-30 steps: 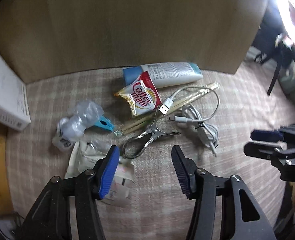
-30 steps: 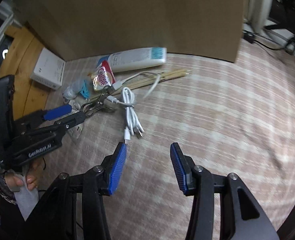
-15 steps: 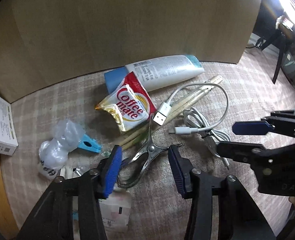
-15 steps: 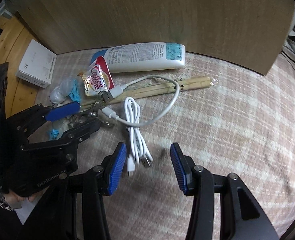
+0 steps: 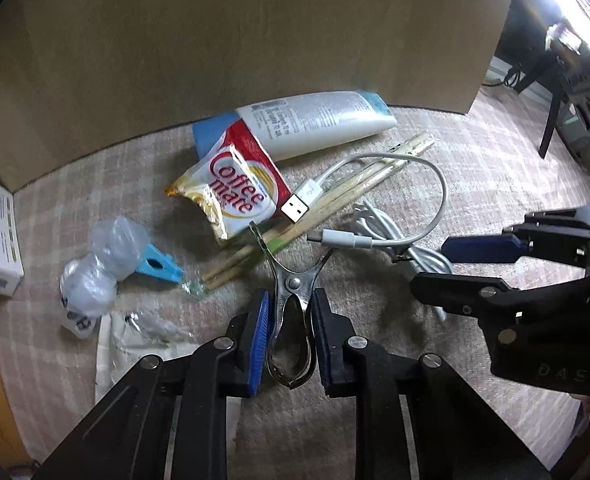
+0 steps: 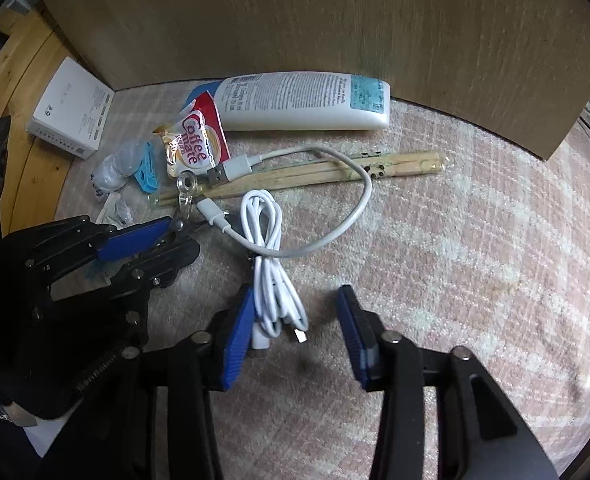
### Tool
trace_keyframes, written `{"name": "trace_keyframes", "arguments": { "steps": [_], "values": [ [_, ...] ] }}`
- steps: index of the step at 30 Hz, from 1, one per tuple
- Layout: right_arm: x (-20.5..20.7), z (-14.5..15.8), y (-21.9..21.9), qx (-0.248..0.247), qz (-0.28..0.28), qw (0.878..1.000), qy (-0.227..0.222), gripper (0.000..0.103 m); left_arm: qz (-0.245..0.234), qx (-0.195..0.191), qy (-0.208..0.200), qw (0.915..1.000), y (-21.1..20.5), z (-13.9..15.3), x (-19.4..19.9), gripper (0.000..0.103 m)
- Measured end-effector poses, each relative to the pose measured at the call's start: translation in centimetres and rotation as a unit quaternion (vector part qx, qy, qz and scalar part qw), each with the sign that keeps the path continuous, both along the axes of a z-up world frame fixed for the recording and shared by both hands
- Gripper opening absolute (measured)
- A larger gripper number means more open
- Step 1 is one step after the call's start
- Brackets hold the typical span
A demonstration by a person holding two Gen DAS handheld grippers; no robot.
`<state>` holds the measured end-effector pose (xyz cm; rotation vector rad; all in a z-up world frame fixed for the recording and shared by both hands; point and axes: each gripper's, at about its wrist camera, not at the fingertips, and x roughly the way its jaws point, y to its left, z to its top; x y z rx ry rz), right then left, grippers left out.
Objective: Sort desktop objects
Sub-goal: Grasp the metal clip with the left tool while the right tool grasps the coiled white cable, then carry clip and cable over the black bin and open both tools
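My left gripper (image 5: 289, 312) is shut on the handles of a metal clip (image 5: 291, 300), whose jaws point toward the chopsticks (image 5: 319, 204). It also shows in the right wrist view (image 6: 151, 240) at left. My right gripper (image 6: 295, 320) is open, its fingers astride the end of a coiled white USB cable (image 6: 271, 256); it shows in the left wrist view (image 5: 467, 264) at right. A Coffee mate sachet (image 5: 235, 188), a white tube (image 5: 315, 124) and a blue clip (image 5: 157, 266) lie on the checked cloth.
A brown board (image 5: 235, 32) stands behind the objects. A white box (image 6: 71, 108) sits at left on the wooden edge (image 6: 35, 160). Crumpled clear plastic (image 5: 103, 260) and a white wrapper (image 5: 135, 336) lie at left.
My left gripper moved forward and closed on the metal clip. My right gripper moved forward until its open fingers reached the cable's end.
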<state>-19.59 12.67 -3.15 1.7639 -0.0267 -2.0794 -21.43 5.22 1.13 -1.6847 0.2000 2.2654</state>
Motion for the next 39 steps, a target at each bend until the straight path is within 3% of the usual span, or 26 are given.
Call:
{"name": "trace_keyframes", "arguments": {
  "steps": [1, 14, 24, 27, 29, 33, 39],
  "values": [
    [0.3, -0.1, 0.3, 0.002, 0.002, 1.0, -0.002, 0.027, 0.002, 0.002, -0.001, 1.0, -0.1, 0.0, 0.2, 0.02],
    [5.7, -0.1, 5.5, 0.0, -0.014, 0.999, -0.038, 0.025, 0.004, 0.039, -0.03, 0.9988, 1.8, -0.7, 6.1, 0.02],
    [10.7, 0.9, 14.8, -0.002, -0.102, 0.994, -0.037, 0.023, -0.019, 0.054, -0.041, 0.9976, 6.1, -0.6, 8.9, 0.019],
    [12.0, 2.6, 18.6, -0.014, -0.142, 0.99, -0.022, 0.022, -0.033, 0.059, -0.033, 0.9971, 8.8, 0.6, 9.4, 0.019],
    [12.8, 4.3, 22.1, -0.023, -0.169, 0.985, -0.008, 0.016, -0.047, 0.063, -0.029, 0.9964, 10.7, 1.5, 9.0, 0.019],
    [15.4, 6.9, 26.9, -0.035, -0.222, 0.974, 0.02, 0.016, -0.081, 0.067, -0.012, 0.9944, 13.8, 4.3, 11.5, 0.019],
    [17.7, 8.0, 32.5, -0.051, -0.289, 0.955, 0.042, 0.015, -0.133, 0.083, -0.006, 0.9876, 18.5, 7.2, 11.8, 0.019]
  ]
}}
